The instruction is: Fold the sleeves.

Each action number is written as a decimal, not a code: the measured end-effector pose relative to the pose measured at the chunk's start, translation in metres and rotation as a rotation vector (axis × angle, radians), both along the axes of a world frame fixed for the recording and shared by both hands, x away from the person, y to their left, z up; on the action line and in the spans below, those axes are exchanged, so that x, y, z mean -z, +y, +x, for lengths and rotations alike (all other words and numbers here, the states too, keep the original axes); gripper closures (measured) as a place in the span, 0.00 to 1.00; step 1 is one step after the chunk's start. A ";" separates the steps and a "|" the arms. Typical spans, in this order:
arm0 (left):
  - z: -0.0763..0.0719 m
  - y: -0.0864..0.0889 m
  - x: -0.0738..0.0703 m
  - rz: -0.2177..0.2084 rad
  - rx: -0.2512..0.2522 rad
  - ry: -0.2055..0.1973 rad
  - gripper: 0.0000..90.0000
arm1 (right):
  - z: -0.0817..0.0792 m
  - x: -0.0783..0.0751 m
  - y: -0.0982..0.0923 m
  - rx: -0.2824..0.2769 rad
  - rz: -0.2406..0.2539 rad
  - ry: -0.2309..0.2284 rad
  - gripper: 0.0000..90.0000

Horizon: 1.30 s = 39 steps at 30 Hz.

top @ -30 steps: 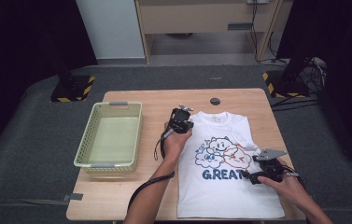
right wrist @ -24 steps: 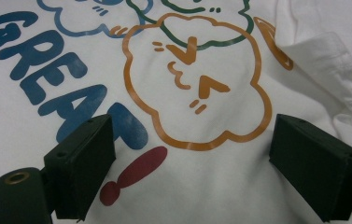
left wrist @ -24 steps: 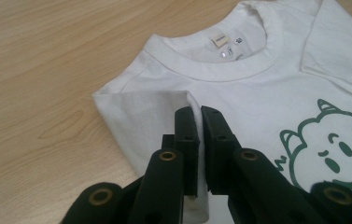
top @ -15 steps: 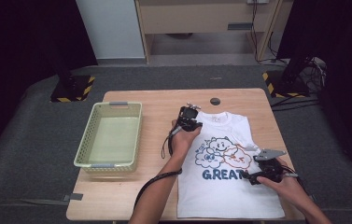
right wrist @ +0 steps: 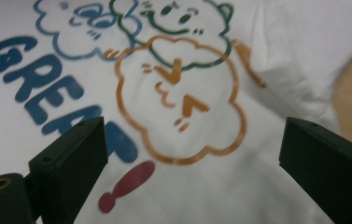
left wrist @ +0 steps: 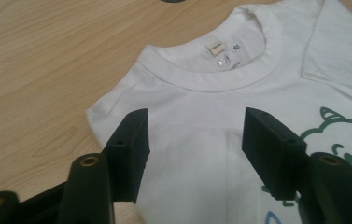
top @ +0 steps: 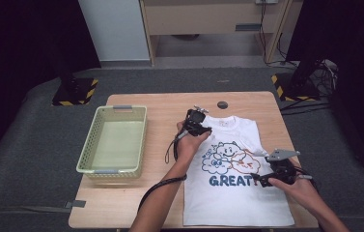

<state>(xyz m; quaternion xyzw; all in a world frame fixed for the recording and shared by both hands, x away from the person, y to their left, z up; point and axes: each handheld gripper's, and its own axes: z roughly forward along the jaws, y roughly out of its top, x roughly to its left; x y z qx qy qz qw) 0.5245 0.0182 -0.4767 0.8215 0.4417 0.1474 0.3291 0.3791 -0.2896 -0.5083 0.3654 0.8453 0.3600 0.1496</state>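
Observation:
A white T-shirt [top: 237, 205] printed with cloud faces and "GREAT!" lies flat on the wooden table [top: 160, 108], collar [left wrist: 220, 79] at the far end. My left gripper [top: 199, 113] hovers over the shirt's left shoulder beside the collar. Its jaws have just been opening and now stand apart [left wrist: 194, 140] with only flat cloth beneath them. My right gripper [top: 257, 180] is low over the shirt's right side, pointing left. Its jaws stand wide open [right wrist: 192, 154] above the orange cloud print [right wrist: 178, 98], gripping nothing.
A pale green plastic basket [top: 89, 150] stands on the left of the table with nothing in it. A small black round disc [top: 222, 105] sits in the tabletop beyond the collar. Dark floor surrounds the table.
The left gripper has shifted slightly right, from the shirt's shoulder edge toward the collar, and its jaws have opened. The right gripper has stayed in place.

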 end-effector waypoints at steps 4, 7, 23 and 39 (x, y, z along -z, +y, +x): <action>0.004 0.006 0.006 0.006 0.000 0.003 0.38 | 0.020 -0.010 -0.004 0.042 0.012 -0.005 0.18; 0.008 0.011 0.009 0.000 -0.005 0.007 0.38 | 0.041 -0.012 -0.007 0.096 0.031 0.012 0.25; 0.024 0.024 0.031 -0.016 -0.050 -0.011 0.33 | 0.125 0.000 -0.010 0.266 0.029 0.022 0.40; 0.035 0.020 0.051 -0.019 -0.049 -0.016 0.31 | 0.172 0.022 -0.004 0.363 0.057 0.047 0.38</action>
